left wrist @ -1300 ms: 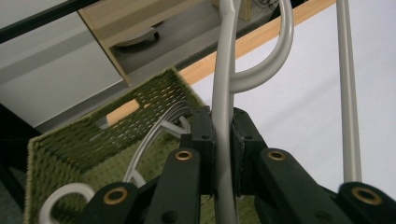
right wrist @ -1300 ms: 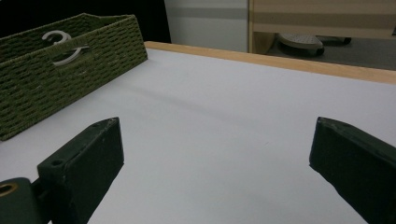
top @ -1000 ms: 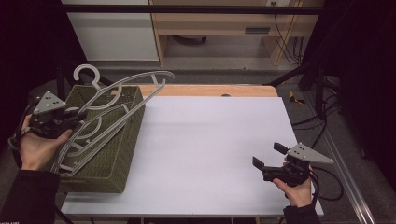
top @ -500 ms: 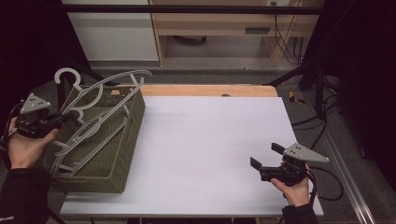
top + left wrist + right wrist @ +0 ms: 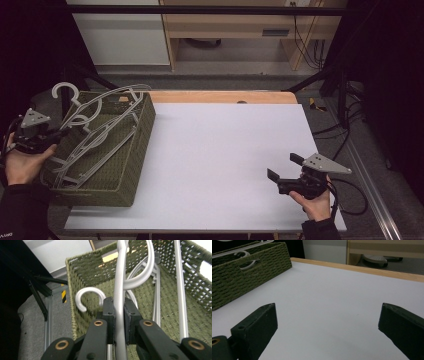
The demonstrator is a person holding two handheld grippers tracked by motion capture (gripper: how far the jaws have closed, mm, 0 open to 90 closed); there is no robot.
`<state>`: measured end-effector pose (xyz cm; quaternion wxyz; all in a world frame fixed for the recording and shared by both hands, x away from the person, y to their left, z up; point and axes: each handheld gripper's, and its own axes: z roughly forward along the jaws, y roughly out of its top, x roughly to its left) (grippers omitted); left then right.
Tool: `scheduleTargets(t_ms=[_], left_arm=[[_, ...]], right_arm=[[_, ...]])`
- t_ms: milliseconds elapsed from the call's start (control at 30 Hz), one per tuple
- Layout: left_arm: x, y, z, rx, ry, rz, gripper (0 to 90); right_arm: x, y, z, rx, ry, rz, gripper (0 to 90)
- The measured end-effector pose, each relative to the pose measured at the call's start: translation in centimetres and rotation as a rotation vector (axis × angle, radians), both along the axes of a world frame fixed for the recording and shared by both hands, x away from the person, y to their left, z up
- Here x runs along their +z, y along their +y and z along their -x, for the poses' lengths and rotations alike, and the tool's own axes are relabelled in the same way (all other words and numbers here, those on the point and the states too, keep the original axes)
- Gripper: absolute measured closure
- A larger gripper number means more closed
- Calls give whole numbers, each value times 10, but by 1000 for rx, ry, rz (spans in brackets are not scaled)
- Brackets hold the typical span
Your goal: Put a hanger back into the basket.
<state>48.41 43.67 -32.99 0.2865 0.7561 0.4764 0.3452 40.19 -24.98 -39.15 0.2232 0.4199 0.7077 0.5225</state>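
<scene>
A green woven basket [image 5: 131, 165] stands at the table's left edge with several grey plastic hangers [image 5: 95, 137] lying in it. My left gripper [image 5: 56, 135] is at the basket's left rim, shut on the neck of one grey hanger [image 5: 119, 285], whose bar rises between the two black pads [image 5: 108, 315]. That hanger's hook [image 5: 65, 91] sticks out above the basket's far left corner. In the left gripper view a second hook [image 5: 88, 296] curls beside the jaws. My right gripper [image 5: 283, 173] hovers low over the table's front right, open, with nothing between its jaws [image 5: 327, 322].
The white table top [image 5: 225, 150] has a wooden strip [image 5: 220, 96] along its far edge. The basket [image 5: 244, 272] shows at the upper left of the right gripper view. Cables [image 5: 350, 200] trail off the table's right side. Shelving stands behind the table.
My left gripper has carried the hanger leftward and down, so it now lies lower across the basket. The right gripper has stayed in place.
</scene>
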Motion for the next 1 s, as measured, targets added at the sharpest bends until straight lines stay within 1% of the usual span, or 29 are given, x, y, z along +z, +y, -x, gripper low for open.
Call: scheduleTargets(t_ms=[133, 300, 400, 467, 567, 633, 700, 767, 833, 933, 1000], left_arm=[[-5, 5, 1, 10, 14, -8, 824], [-5, 12, 5, 16, 5, 4, 824], [-4, 9, 4, 13, 14, -32, 824], [-6, 8, 2, 19, 22, -46, 823], [-8, 10, 1, 25, 25, -28, 823], [-9, 10, 1, 29, 24, -31, 823], [-10, 10, 1, 32, 23, -47, 822], [-12, 8, 0, 33, 27, -82, 822], [-14, 5, -2, 32, 36, -112, 822], [-18, 3, -4, 18, 53, -115, 823], [-23, 2, -5, 12, 66, -96, 823]], right_arm=[[0, 0, 0, -1, 2, 0, 26], [0, 0, 0, 0, 1, -2, 26], [0, 1, 0, 5, 3, 1, 26], [0, 1, 0, 6, 2, 0, 26], [0, 1, 0, 4, 2, 3, 26], [0, 1, 0, 4, 6, 2, 26], [-1, 2, 0, 5, 5, 4, 26], [-1, 1, 0, 14, 2, 18, 26], [-1, 2, 0, 15, 3, 18, 26], [-2, 1, 0, 15, 4, 17, 26], [-2, 2, -1, 16, 6, 13, 26]])
